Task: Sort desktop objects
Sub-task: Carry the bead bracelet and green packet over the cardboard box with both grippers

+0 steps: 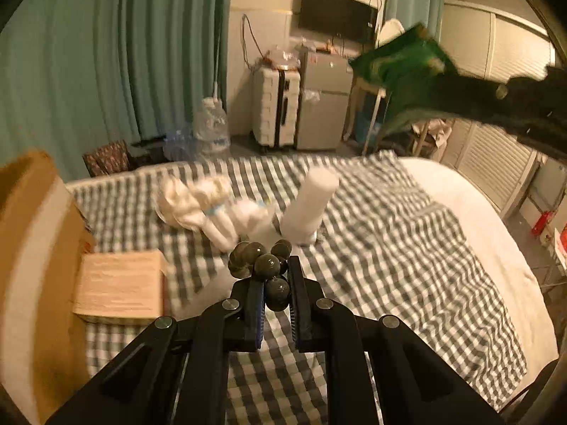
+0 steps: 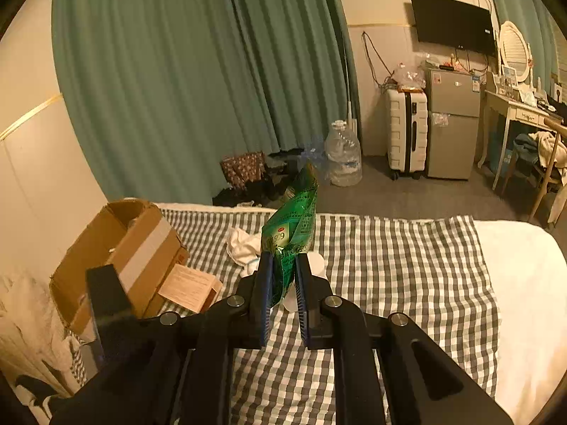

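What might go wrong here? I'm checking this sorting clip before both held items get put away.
The left gripper pinches only part of the dark bead string; the loose beads bunch beyond the fingertips and could slip or snag. The right gripper holds the green packet by its bottom edge, so it may flop or pull free. The cardboard box sits tilted and could shift when items drop in.

Bedroom in a home.
A bed (image 2: 514, 283) covered by a checked cloth (image 2: 389, 265) is seen, with teal curtains (image 2: 177, 71), a wall-mounted television (image 2: 452, 23), a suitcase (image 2: 405, 131) and a small refrigerator (image 2: 452, 124) behind.
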Demonstrator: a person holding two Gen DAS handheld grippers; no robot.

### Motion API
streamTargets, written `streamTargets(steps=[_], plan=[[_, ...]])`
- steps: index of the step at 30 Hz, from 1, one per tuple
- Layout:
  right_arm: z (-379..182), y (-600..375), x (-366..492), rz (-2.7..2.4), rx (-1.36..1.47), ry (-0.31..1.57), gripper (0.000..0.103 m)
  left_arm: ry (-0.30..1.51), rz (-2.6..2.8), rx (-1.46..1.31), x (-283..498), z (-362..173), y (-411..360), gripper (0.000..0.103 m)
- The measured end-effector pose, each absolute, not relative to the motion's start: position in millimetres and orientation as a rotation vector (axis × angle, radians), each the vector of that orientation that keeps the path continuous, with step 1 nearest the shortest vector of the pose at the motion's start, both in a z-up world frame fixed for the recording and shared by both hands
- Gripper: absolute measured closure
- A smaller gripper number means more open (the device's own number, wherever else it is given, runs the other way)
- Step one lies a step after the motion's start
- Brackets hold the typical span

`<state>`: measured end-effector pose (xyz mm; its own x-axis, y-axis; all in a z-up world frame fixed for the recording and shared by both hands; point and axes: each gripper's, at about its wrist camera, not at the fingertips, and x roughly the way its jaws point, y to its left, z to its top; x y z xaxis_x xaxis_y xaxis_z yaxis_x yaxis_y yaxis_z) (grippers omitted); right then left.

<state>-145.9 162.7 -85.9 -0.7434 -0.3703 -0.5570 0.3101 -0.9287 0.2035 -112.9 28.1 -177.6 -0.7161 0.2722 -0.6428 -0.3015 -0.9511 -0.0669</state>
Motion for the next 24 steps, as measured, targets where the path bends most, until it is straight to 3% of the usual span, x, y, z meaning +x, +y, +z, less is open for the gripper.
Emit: streamTargets(steps=[15, 24], plan=[[-33, 138, -115, -2.663, 0.728, -0.112, 0.091, 0.127, 2.826, -0.747, -62, -79, 1, 0.093], [-19, 105, -103, -2.655, 0.682, -0.069, 0.091, 0.088, 2.904, -0.705, -54, -52, -35, 0.093]])
